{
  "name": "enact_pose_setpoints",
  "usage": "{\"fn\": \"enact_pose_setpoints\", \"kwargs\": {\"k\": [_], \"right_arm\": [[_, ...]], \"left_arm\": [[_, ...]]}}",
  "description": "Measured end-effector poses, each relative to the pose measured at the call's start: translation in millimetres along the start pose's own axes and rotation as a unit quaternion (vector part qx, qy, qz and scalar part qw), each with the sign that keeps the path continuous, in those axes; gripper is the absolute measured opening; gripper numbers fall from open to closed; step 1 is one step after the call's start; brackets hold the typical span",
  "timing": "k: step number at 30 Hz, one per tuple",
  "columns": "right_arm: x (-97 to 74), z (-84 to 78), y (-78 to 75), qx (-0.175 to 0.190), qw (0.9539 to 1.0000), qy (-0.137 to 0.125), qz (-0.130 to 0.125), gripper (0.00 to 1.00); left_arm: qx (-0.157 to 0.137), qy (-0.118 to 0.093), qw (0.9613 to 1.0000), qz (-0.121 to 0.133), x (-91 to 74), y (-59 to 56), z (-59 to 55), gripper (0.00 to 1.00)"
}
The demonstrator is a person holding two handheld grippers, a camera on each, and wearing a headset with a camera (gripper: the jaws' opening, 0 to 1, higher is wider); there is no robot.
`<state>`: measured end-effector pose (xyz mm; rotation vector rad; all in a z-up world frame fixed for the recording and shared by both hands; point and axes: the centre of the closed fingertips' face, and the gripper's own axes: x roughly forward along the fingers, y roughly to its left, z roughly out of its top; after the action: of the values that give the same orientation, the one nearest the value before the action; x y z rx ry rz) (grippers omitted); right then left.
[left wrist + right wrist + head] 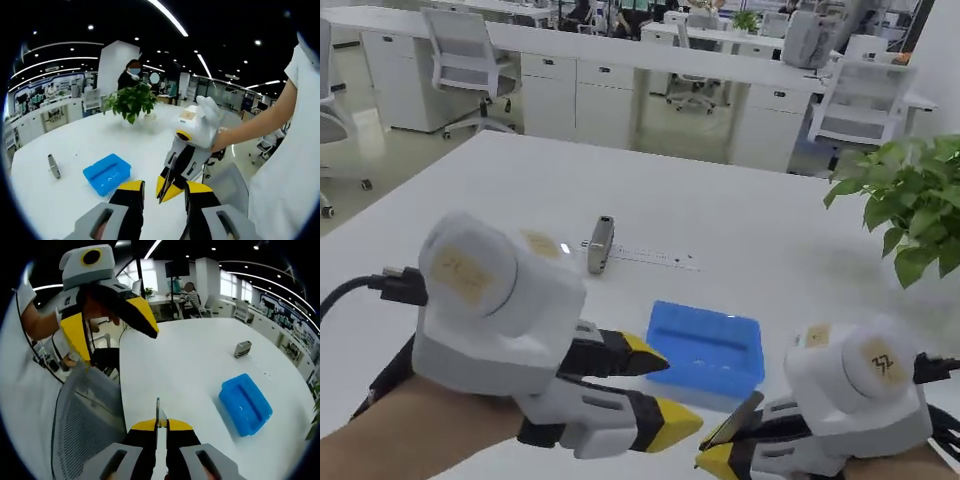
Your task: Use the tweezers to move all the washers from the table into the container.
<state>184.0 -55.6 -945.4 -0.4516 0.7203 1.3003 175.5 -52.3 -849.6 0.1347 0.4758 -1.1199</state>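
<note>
The left hand-held gripper (672, 392) sits in the lower left of the head view, its two yellow-tipped jaws spread apart with nothing between them. In its own view the same jaws rise from the bottom edge with a clear gap. The right hand-held gripper (715, 462) is in the lower right corner of the head view, clenched on the tweezers (735, 420). Their thin metal blade slants up and to the right from its yellow tips. In the right gripper view the blade (158, 415) stands pinched between the closed jaws at bottom centre. The two hand-held grippers are close together above the near edge of the white desk (520, 190). In the left gripper view the right one's tips and the tweezers (167, 177) hang just above the left one's open jaws. A blue container (708, 350), a shallow rectangular tray, rests on the desk at centre, just beyond the two hand-held grippers. Pale specks lie inside it, too small to make out. Farther up the frame a small metal block (601, 243) stands on the desk, and a faint row of small dark specks (645, 257) runs to its right, too fine to identify. A leafy potted plant (912, 200) fills the right edge, and a mesh chair back (87, 415) shows in the lower left of the right gripper view.
</note>
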Motion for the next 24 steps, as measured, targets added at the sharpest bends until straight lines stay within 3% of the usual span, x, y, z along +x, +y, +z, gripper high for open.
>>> {"fn": "enact_pose_setpoints", "kwargs": {"k": [2, 6, 11, 13, 15, 18, 21, 24], "right_arm": [[0.5, -0.3, 11.2, -0.005, 0.9998, 0.006, 0.02, 0.01], [2.8, -3.2, 24.9, -0.016, 0.9991, 0.015, 0.036, 0.01], [4.1, -3.3, 36.0, -0.02, 0.9984, 0.018, 0.049, 0.02], [4.0, -4.6, 38.3, -0.024, 0.9983, 0.021, 0.048, 0.02], [2.8, -5.7, 39.5, -0.024, 0.9983, 0.021, 0.049, 0.02], [0.6, -7.9, 36.2, -0.02, 0.9987, 0.019, 0.042, 0.02], [-3.1, -8.2, 32.8, -0.016, 0.9991, 0.015, 0.036, 0.02], [-6.7, -8.2, 29.2, -0.016, 0.9994, 0.009, 0.03, 0.02]], "left_arm": [[0.007, 0.004, 0.9999, -0.011, 5.3, -3.2, 0.9, 0.29], [0.025, 0.009, 0.9986, -0.045, 16.5, -12.6, 5.0, 0.25], [0.046, 0.028, 0.9952, -0.082, 29.5, -23.9, -2.1, 0.15], [0.052, 0.032, 0.9928, -0.103, 32.7, -29.8, -3.4, 0.1], [0.063, 0.037, 0.9914, -0.108, 35.6, -31.3, -4.2, 0.06], [0.105, 0.036, 0.9855, -0.128, 35.6, -34.4, -4.1, 0.0], [0.085, 0.035, 0.9878, -0.125, 33.6, -31.2, -1.8, 0.0], [0.102, 0.028, 0.9873, -0.119, 29.8, -28.0, 0.1, 0.0]]}}
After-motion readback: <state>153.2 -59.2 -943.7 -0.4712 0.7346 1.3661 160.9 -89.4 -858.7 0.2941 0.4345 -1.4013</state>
